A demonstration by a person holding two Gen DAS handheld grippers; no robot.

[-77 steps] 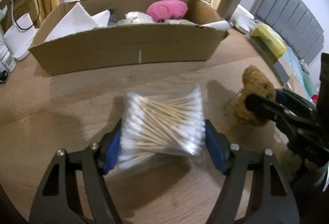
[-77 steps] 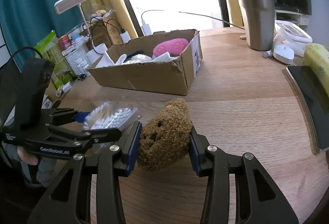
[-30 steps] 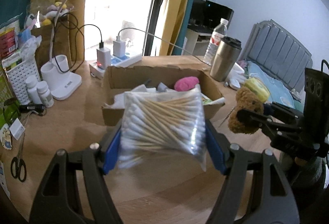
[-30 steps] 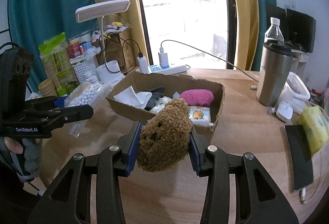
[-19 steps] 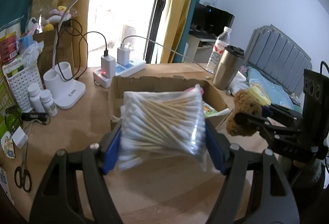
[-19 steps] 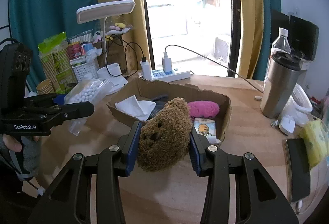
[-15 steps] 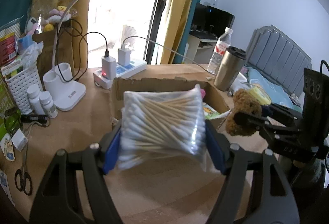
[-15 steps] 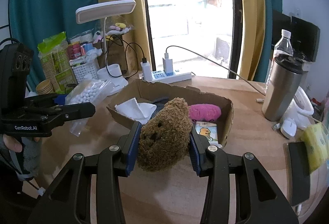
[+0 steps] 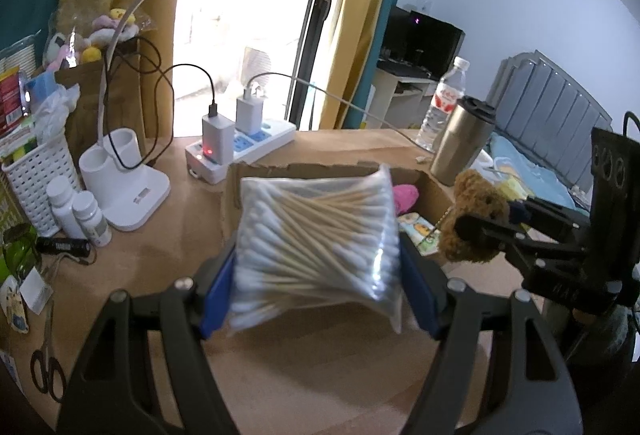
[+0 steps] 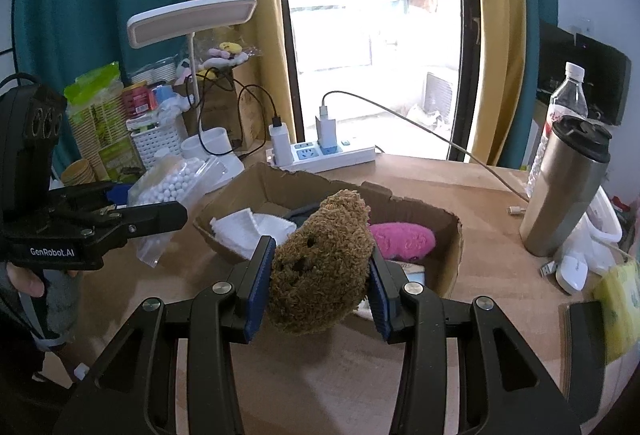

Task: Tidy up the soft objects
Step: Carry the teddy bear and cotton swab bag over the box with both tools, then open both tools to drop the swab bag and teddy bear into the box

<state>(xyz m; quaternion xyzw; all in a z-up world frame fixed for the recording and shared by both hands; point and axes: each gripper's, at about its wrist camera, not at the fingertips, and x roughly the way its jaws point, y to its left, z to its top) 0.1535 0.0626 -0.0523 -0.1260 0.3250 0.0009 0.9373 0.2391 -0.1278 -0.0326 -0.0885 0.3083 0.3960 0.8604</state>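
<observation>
Bag of cotton swabs [image 9: 316, 243] pinched between the blue pads of the left gripper [image 9: 316, 275], lifted off the wooden table [image 9: 320, 367], hanging in front of the near wall of the cardboard box [image 9: 236, 191]. Brown teddy bear [image 10: 320, 267] squeezed in the right gripper [image 10: 318, 287], also up in the air, right at the box's near edge. Inside the box: a pink plush [image 10: 402, 241], some white cloth [image 10: 248, 225], something dark behind it, too hidden to name. Steel tumbler [image 10: 564, 187] and water bottle [image 10: 564, 95] standing off to the right of the box, power strip [image 10: 332, 155] with chargers plugged in just behind it, desk lamp [image 10: 192, 19] off to the left. Scissors [image 9: 46, 367] lying on the table at the far left edge of the left view.
</observation>
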